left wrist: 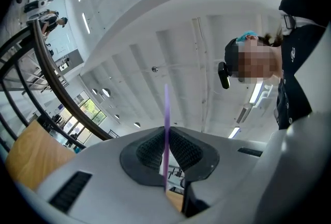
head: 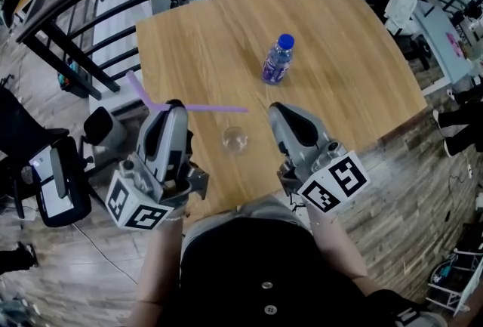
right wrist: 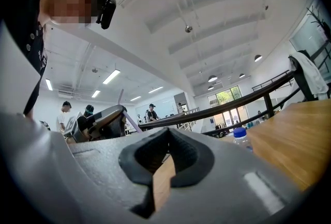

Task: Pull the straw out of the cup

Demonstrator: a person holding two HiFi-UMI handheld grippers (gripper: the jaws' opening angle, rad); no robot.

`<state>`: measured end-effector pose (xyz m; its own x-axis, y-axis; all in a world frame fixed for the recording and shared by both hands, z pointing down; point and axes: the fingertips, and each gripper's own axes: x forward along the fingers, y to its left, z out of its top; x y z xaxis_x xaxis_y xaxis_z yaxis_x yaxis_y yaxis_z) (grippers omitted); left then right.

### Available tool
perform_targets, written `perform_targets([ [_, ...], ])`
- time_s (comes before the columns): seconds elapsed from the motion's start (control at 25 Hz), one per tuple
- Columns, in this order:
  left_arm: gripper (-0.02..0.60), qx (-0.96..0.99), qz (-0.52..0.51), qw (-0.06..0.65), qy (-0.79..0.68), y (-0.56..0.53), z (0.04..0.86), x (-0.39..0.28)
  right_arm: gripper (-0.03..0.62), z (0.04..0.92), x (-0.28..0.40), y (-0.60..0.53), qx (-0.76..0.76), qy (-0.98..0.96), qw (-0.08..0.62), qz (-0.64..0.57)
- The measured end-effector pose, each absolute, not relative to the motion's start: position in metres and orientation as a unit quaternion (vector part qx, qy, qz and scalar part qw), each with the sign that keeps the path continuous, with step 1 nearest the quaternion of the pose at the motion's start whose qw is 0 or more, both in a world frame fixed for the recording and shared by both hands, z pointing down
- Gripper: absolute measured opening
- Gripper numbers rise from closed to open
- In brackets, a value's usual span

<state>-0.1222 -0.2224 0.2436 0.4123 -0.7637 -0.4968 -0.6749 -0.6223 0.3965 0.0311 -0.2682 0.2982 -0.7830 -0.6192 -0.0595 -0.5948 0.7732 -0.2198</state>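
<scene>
A purple bendy straw [head: 204,108] is pinched in my left gripper [head: 172,108] and hangs clear of the cup. Its bent short end sticks up to the left and its long end points right. In the left gripper view the straw [left wrist: 166,109] runs upright between the pads of the left gripper [left wrist: 166,132], which is shut on it. The clear cup [head: 235,140] stands upright on the wooden table [head: 339,31], between the two grippers and a little nearer me than the straw. My right gripper [head: 281,109] hovers to the cup's right, apart from it. The right gripper [right wrist: 168,135] looks shut, with nothing between its jaws.
A water bottle [head: 278,60] with a blue cap stands further back on the table; the bottle [right wrist: 240,137] also shows in the right gripper view. A dark curved railing [head: 90,16] runs behind and left of the table. A black chair [head: 53,178] stands left. People stand in the background [right wrist: 150,112].
</scene>
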Motion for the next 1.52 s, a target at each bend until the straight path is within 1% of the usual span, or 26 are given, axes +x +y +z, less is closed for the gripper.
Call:
perform_targets([
  [0.2,0.04,0.83,-0.336,0.077,-0.439,-0.221,0.252,-0.126,-0.002,0.297,0.024,-0.262,-0.314,0.943,0.061,-0.088],
  [0.56,0.04,0.822,-0.326,0.121,-0.45,-0.225,0.275,-0.129,-0.002,0.298,0.009,-0.249,-0.308,0.946,0.056,-0.081],
  [0.96,0.04,0.829,-0.309,0.129,-0.448,-0.223,0.285,-0.126,-0.002,0.307,0.006,-0.251,-0.309,0.945,0.047,-0.094],
  [1.52,0.04,0.826,-0.313,0.138,-0.448,-0.224,0.289,-0.129,-0.002,0.313,0.003,-0.25,-0.303,0.948,0.033,-0.087],
])
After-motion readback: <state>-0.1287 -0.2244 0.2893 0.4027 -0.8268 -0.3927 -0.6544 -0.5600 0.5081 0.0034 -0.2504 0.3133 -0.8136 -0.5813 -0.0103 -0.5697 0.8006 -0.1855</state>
